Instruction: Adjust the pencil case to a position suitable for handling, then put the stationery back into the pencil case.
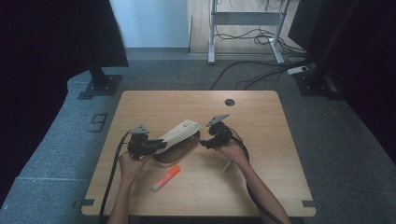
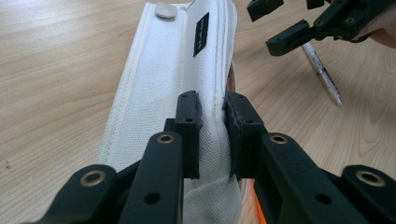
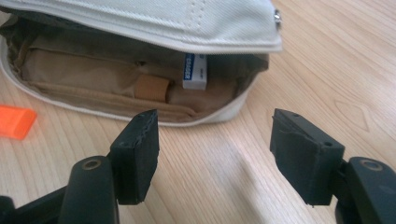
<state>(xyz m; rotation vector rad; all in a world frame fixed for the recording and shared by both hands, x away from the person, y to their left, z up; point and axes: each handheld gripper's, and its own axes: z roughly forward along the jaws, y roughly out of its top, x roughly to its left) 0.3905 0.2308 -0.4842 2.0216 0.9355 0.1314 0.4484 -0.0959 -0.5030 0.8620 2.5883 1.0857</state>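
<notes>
Your left gripper pinches the pencil case flap up; your right gripper gapes empty before its mouth (eraser inside, pen and glue stick still outside).

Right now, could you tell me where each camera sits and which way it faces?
High view: above the person's side, looking forward and down on the table; forearms and both grippers show.
Left gripper view: along its jaws, clamped on the white pouch.
Right gripper view: along open jaws into the pouch.
Shared: pouch, orange glue stick.
</notes>
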